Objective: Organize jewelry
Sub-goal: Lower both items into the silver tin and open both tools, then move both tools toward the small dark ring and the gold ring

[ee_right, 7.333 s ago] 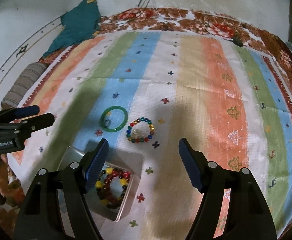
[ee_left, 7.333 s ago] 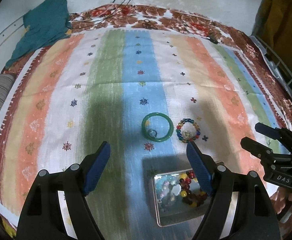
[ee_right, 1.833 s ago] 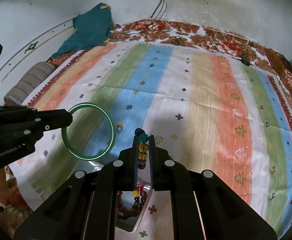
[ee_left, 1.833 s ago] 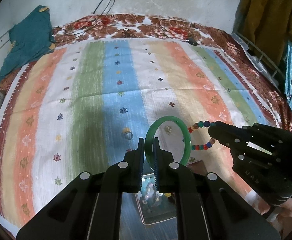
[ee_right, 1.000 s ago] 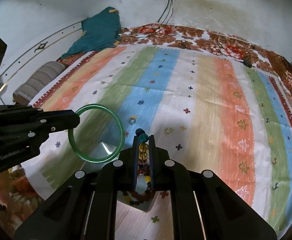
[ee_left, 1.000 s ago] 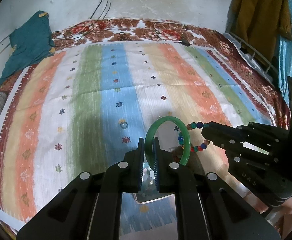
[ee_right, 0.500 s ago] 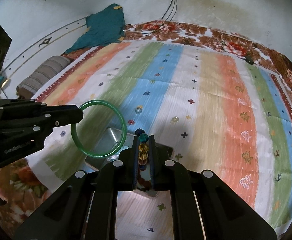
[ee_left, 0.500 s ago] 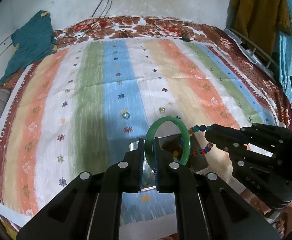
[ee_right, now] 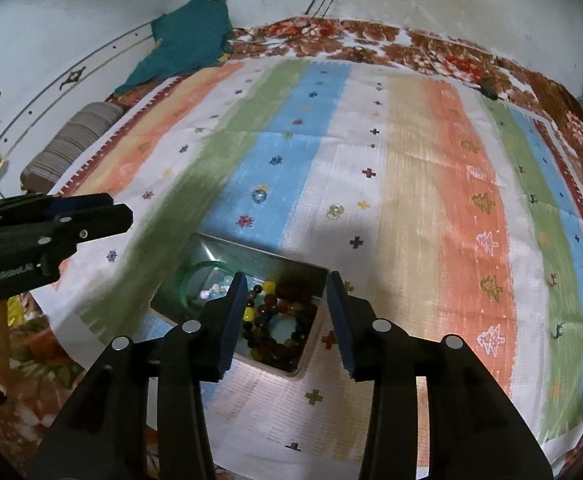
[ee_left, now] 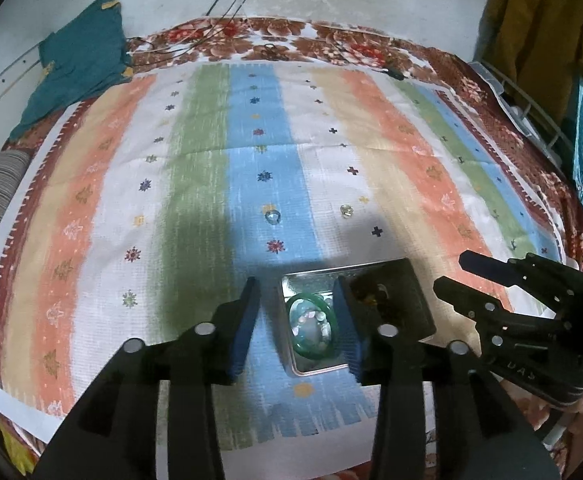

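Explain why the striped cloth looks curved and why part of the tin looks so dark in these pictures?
Left wrist view: the fisheye lens bows the striped cloth, and a shadow covers the right half of the metal tin, hiding the beads there. Right wrist view: same bowing, slight smear on the cloth, shadow over the tin's far corner, yet the beaded bracelets and green bangle show.

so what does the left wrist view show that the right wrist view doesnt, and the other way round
Only the left wrist view shows the mustard garment hanging at the right and the whole green bangle lying in the tin. Only the right wrist view shows the coloured bead bracelets clearly; the left view has that side in shadow. Both show the tin, the striped cloth, two loose glass beads beyond the tin, the teal cloth, and both grippers, left and right, jaws open and empty.
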Tool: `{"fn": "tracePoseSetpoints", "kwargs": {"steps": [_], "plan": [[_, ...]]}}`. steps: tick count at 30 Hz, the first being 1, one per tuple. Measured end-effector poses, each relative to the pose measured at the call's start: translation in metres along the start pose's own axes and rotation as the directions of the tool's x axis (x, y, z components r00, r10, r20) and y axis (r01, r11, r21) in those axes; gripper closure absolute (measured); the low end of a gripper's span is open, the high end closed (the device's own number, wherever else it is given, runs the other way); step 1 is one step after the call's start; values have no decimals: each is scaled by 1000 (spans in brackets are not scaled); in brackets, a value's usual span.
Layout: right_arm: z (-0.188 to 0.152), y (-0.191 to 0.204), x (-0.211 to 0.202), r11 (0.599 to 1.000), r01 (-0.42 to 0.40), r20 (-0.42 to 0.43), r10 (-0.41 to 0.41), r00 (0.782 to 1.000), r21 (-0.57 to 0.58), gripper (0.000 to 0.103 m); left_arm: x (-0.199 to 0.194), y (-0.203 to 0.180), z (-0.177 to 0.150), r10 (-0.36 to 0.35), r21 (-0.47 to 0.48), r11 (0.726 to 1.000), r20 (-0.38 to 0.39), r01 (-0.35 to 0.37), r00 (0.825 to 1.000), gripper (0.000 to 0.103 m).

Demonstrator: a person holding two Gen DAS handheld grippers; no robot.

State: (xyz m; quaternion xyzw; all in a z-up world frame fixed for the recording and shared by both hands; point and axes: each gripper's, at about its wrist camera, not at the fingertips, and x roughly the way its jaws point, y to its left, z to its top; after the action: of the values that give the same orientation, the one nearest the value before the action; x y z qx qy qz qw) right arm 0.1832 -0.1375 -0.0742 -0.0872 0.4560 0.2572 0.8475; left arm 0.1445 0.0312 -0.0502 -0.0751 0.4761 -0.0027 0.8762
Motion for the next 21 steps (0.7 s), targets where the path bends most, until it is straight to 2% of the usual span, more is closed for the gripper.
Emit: {"fn": "tracePoseSetpoints", "kwargs": {"steps": [3, 12, 16, 21], "plan": [[4, -2, 4, 1000, 6, -9, -6, 1000, 4, 56, 1, 4, 2, -2, -25, 1000, 2, 2, 1000, 57], [15, -11, 21, 999, 37, -42, -36, 998, 20, 54, 19, 23, 18, 32, -106, 994, -18, -34, 999, 51], [20, -15, 27, 999, 46, -49, -45, 998, 20, 47, 24, 19, 26, 41, -97, 994, -20, -43, 999, 47], [26, -19, 31, 999, 49, -50, -48, 998, 18, 44, 33, 15, 36, 65, -73, 995, -28, -67, 997, 45]]}}
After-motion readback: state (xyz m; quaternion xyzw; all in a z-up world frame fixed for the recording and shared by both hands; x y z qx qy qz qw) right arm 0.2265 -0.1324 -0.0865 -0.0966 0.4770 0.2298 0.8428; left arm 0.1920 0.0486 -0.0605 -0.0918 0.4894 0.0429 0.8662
